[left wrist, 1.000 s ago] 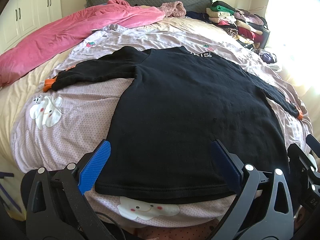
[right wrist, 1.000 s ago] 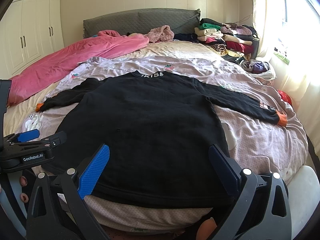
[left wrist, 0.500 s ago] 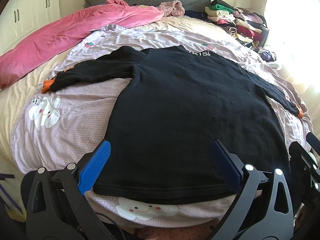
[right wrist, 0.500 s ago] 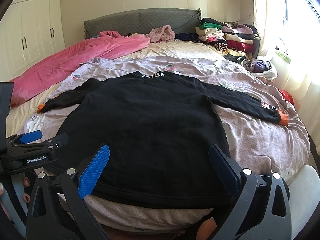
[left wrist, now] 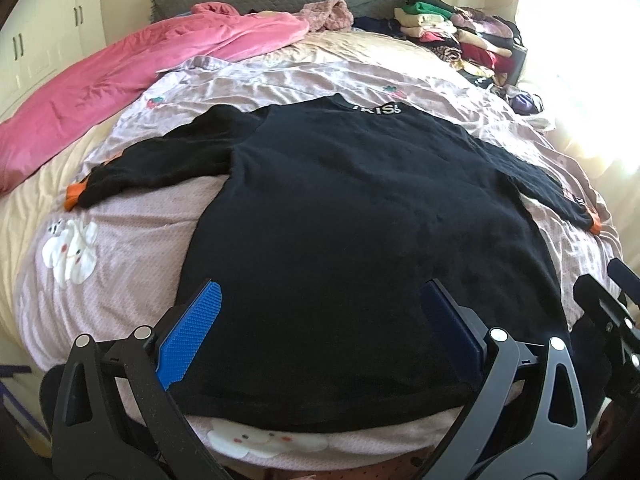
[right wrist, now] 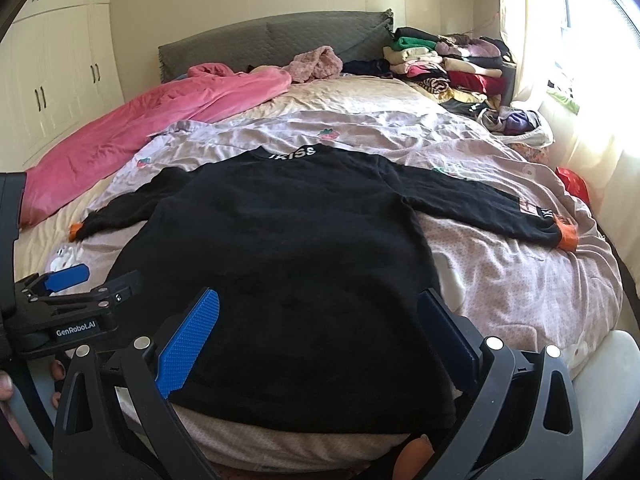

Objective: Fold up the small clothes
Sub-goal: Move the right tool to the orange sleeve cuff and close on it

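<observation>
A small black long-sleeved sweater (left wrist: 360, 208) (right wrist: 288, 248) lies spread flat on the bed, collar away from me, both sleeves out, orange cuffs (left wrist: 74, 196) (right wrist: 567, 237) at the ends. My left gripper (left wrist: 320, 328) hovers open above the hem, nearer the sweater's left side, with nothing between its blue pads (left wrist: 192, 332). My right gripper (right wrist: 318, 332) also stands open over the hem, more to the right, holding nothing. In the right wrist view the left gripper (right wrist: 76, 292) shows at the left edge.
The sweater rests on a lilac dotted blanket (left wrist: 132, 248) (right wrist: 520, 280). A pink duvet (left wrist: 120, 76) lies at the back left. Stacked folded clothes (right wrist: 448, 64) sit at the back right by the grey headboard (right wrist: 272, 44). White wardrobes (right wrist: 52, 92) stand left; a bright window is right.
Both views have pulled back and tilted up slightly, so the sweater sits a little lower and farther. Neither gripper has changed its opening.
</observation>
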A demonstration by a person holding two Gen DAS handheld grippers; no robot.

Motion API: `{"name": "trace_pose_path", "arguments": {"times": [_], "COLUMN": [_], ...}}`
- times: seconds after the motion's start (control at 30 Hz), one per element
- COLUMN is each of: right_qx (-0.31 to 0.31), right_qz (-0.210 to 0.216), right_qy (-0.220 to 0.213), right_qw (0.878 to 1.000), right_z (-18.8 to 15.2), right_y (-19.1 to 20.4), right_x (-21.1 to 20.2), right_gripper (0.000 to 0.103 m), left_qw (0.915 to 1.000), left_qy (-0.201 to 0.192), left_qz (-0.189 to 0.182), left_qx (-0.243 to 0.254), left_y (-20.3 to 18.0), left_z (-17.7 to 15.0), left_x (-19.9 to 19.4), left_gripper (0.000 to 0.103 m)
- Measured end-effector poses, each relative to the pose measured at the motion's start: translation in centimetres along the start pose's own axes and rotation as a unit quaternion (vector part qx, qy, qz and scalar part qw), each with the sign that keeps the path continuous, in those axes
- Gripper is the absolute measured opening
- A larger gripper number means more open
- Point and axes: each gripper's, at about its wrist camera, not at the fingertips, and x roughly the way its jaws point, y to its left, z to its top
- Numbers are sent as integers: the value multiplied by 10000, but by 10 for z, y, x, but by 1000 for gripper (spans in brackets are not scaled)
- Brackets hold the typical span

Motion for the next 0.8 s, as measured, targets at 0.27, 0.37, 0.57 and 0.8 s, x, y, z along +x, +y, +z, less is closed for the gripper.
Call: {"name": "trace_pose_path", "arguments": {"times": [0.27, 0.37, 0.57, 0.8], "right_qx": [155, 266, 438, 695], "right_qz": [-114, -271, -512, -753], "right_qy": [-84, -143, -131, -97], "right_qw": [9998, 9992, 9976, 9947], "right_z": [24, 35, 53, 69], "right_y": [-27, -41, -68, -101], "right_x": [7, 10, 22, 38], "right_gripper": [99, 99, 99, 99], "left_qw": [9999, 9999, 9997, 9997], "left_qy": [-4, 9, 65, 47], "left_qz": [14, -20, -57, -106], "left_qx": [126, 142, 207, 217], "left_y": [-20, -27, -40, -52], "left_z": [20, 26, 39, 57], "left_x": [9, 13, 25, 38], "left_gripper": [94, 94, 94, 94]}}
